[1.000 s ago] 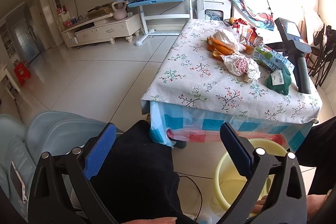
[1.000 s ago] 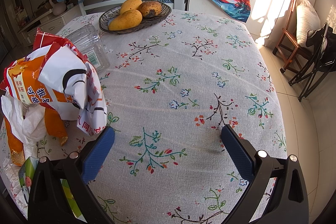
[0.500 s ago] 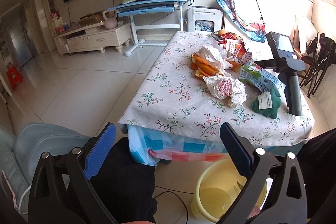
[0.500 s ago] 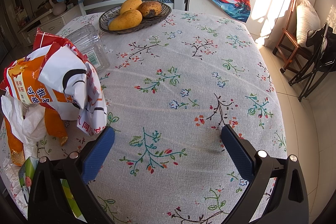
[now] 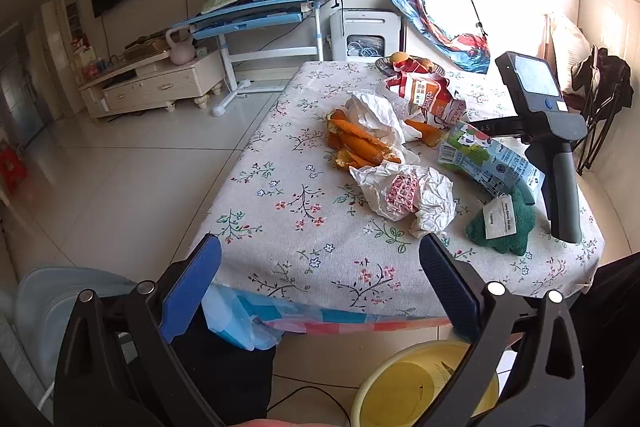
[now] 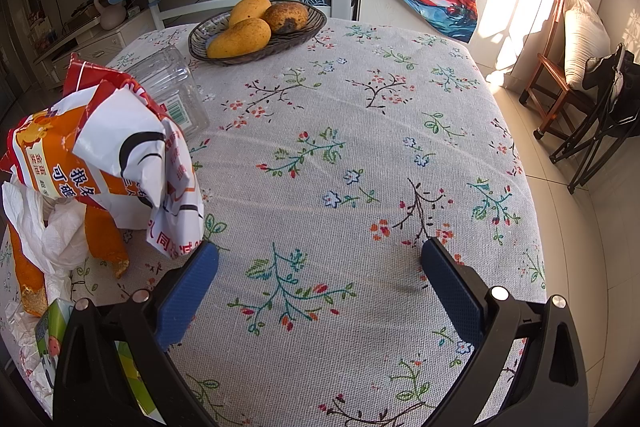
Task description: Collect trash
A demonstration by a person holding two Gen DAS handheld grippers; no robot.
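I keep both jaws wide and empty: the left gripper [image 5: 320, 267] faces the crumpled wrapper [image 5: 406, 193] on the worktop [image 5: 280, 211], the right gripper [image 6: 320, 275] hovers beside the snack bag [image 6: 108, 155].

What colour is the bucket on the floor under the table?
Yellow; the bucket shows only in the left wrist view.

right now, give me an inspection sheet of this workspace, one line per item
surface: floral tablecloth covers the table.
job's things: crumpled wrapper, orange peels, snack bag, milk carton, clear plastic box.
clutter: mango basket, green plush.
grippers: left gripper open, empty; right gripper open, empty, low over the cloth.
cables: black cable on the floor.
surroundings: yellow bucket below the table edge.
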